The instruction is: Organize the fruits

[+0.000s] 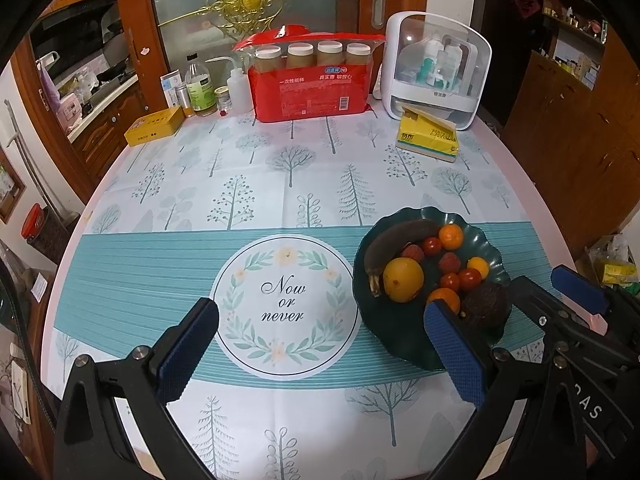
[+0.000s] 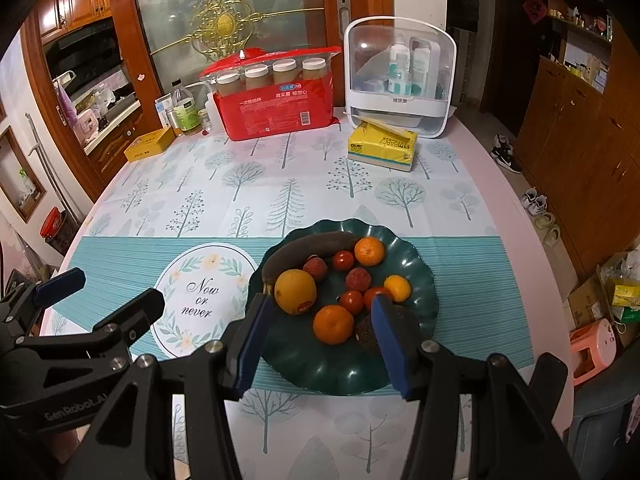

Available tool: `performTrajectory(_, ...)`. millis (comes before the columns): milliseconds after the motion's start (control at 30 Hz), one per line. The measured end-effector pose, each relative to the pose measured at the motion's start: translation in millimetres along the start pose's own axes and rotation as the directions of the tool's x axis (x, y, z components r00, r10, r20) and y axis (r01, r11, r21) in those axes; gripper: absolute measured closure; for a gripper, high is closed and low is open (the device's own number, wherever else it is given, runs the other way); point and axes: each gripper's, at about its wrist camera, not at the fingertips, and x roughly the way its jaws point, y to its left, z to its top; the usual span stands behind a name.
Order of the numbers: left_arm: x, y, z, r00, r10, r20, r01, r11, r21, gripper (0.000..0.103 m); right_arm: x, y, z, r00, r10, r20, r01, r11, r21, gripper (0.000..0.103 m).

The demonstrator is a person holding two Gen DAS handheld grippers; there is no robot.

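We look over a round tabletop (image 2: pixel 500 184) under a tree-printed cloth whose wreath medallion (image 1: pixel 285 300) reads "Now or never". At the far edge stand a red pack (image 2: pixel 276 106) printed with Chinese characters, a yellow tissue box (image 2: pixel 382 147) and a white-framed clear organizer (image 2: pixel 400 76). The fruits lie together on a dark green scalloped plate (image 2: pixel 420 264): a browned banana (image 2: pixel 308 246), an orange (image 2: pixel 295 291) with a small sticker, tangerines, cherry tomatoes, lychees and an avocado (image 1: pixel 485 304). Our left gripper (image 1: pixel 320 354) hangs above the medallion, fingers wide apart and empty; its side reads "GenRobot.AI". Our right gripper (image 2: pixel 320 344) hovers over the plate's near side, fingers apart, gripping nothing.
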Motion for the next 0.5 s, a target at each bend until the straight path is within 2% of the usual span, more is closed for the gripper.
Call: performTrajectory(500,0.6,4.5,-2.6,1.000,0.007,-0.019,-0.007,1.000,-0.012,0.001,-1.8,3.1,-1.4,1.000,-0.002,-0.002,0.002,1.000,-0.005,0.050)
